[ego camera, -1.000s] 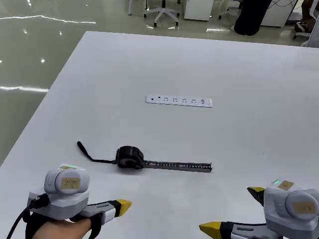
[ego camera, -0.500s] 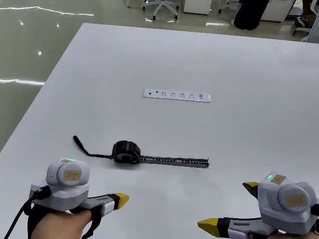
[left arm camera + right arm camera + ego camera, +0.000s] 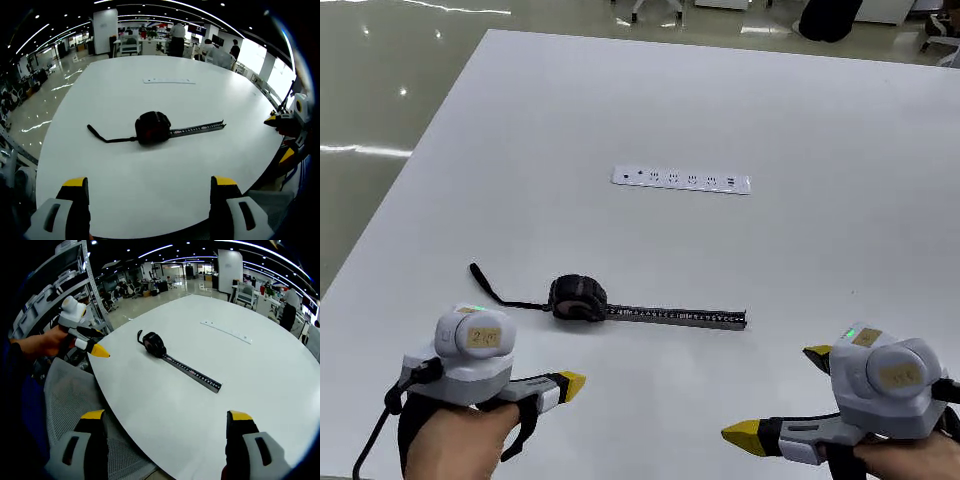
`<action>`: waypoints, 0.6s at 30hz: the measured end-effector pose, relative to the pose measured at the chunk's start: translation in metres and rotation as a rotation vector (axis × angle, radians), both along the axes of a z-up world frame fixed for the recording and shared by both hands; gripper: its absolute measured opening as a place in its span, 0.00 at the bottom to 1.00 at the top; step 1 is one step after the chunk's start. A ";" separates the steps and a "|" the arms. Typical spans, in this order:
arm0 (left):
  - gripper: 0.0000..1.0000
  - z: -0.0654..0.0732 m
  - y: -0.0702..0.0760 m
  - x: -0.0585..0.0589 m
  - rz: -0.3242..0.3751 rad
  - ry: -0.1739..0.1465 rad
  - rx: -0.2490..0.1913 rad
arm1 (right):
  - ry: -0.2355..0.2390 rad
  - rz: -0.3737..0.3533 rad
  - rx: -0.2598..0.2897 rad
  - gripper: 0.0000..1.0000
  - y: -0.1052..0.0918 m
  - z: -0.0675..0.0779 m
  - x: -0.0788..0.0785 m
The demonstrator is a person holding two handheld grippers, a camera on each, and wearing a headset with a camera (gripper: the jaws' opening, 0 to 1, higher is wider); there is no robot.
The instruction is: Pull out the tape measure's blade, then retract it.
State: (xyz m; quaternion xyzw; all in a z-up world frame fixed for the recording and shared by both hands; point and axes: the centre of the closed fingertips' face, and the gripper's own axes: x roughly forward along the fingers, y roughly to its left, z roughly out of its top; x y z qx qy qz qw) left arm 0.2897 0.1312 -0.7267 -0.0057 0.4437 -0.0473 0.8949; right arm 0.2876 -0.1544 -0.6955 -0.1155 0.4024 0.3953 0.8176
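Note:
A black tape measure [image 3: 579, 297] lies on the white table [image 3: 720, 120] with a dark blade [image 3: 678, 318] pulled out to the right and a black wrist strap [image 3: 495, 290] trailing left. It also shows as the tape measure [image 3: 152, 127] with its blade [image 3: 197, 129], and the tape measure [image 3: 154, 344] with its blade [image 3: 192, 373]. My left gripper [image 3: 149, 192] is open, near the table's front edge and short of the case. My right gripper [image 3: 167, 424] is open too, off the blade's tip. Both grippers, left gripper [image 3: 552, 387] and right gripper [image 3: 775, 400], hold nothing.
A white power strip [image 3: 681, 181] lies flat farther back on the table, also seen as the power strip [image 3: 168, 80] and power strip [image 3: 226, 331]. The table's left edge [image 3: 410, 170] borders a glossy floor. Desks, chairs and people stand far behind.
The head camera has shifted a little. Both grippers have risen slightly in view and stay open. The tape measure and its pulled-out blade have not moved.

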 end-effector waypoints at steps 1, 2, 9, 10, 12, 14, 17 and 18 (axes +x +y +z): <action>0.98 -0.002 -0.001 0.001 0.000 0.003 -0.002 | -0.003 0.000 0.002 0.95 0.000 0.000 0.002; 0.98 -0.004 -0.002 0.002 -0.001 0.009 0.002 | -0.002 0.000 0.004 0.95 -0.001 -0.002 0.005; 0.97 -0.010 -0.011 0.011 0.000 0.014 -0.003 | -0.002 0.025 -0.009 0.93 -0.001 -0.010 0.018; 0.97 -0.011 -0.012 0.012 0.000 0.014 -0.008 | -0.002 0.030 -0.015 0.93 -0.001 -0.012 0.020; 0.97 -0.012 -0.016 0.016 0.004 0.004 -0.017 | 0.000 0.043 -0.023 0.93 -0.001 -0.016 0.022; 0.97 -0.013 -0.019 0.020 0.004 -0.001 -0.015 | 0.005 0.052 -0.026 0.92 -0.001 -0.020 0.025; 0.97 -0.013 -0.020 0.025 0.014 -0.011 -0.016 | 0.008 0.076 -0.033 0.90 -0.001 -0.024 0.028; 0.97 -0.014 -0.021 0.026 0.017 -0.014 -0.017 | 0.008 0.081 -0.036 0.89 -0.001 -0.025 0.030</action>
